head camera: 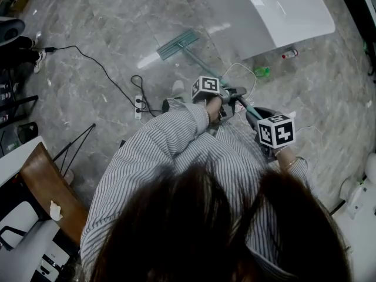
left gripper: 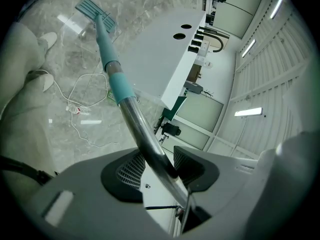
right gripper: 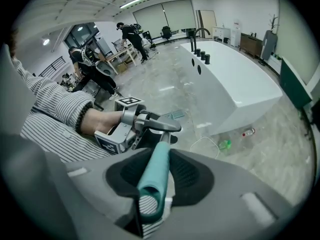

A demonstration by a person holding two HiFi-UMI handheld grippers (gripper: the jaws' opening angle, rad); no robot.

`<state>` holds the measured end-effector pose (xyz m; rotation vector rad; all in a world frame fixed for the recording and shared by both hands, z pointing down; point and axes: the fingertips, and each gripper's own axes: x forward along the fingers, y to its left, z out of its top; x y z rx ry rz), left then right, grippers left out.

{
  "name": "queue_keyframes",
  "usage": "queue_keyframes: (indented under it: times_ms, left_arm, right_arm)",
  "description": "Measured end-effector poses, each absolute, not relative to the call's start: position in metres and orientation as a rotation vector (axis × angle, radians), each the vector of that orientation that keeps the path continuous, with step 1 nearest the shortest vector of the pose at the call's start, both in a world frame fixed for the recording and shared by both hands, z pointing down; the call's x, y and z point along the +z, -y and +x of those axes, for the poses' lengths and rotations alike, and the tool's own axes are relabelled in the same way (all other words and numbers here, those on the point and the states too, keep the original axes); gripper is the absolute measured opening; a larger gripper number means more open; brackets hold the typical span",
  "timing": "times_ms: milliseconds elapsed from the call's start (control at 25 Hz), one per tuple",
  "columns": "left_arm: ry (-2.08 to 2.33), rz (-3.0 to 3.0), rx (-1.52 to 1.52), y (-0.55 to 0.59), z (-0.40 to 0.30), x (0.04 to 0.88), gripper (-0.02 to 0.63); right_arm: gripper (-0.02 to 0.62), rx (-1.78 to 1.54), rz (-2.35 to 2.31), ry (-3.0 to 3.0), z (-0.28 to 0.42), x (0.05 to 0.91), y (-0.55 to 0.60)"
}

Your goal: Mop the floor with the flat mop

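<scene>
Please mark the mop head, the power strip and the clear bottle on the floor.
mop head (head camera: 178, 44): head view, middle of the flat teal pad.
power strip (head camera: 138, 103): head view, middle of its white body.
clear bottle (head camera: 289, 54): head view, middle of its body.

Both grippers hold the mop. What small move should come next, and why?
Probably draw the mop head back in one stroke: left gripper and right gripper both clamp the pole, and the head lies flat on the floor, far out near the white counter.
</scene>
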<state>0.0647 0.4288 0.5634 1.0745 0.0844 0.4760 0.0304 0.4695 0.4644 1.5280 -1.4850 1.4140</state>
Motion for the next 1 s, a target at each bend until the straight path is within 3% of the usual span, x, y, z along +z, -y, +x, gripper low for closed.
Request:
queue_keyframes:
  times_ms: [600, 1000]
  left_arm:
    - [-0.121, 1.116, 0.559, -0.421, 0.064, 0.564, 0.195]
    - [0.015, 1.106, 0.488, -0.308, 0.054, 0.596, 0.172]
  right_arm:
    - [0.114, 1.411, 1.575, 1.473, 0.029, 0.466, -0.46]
    - [0.118, 1.379, 1.443, 1.481, 0.012, 0.497, -0.356]
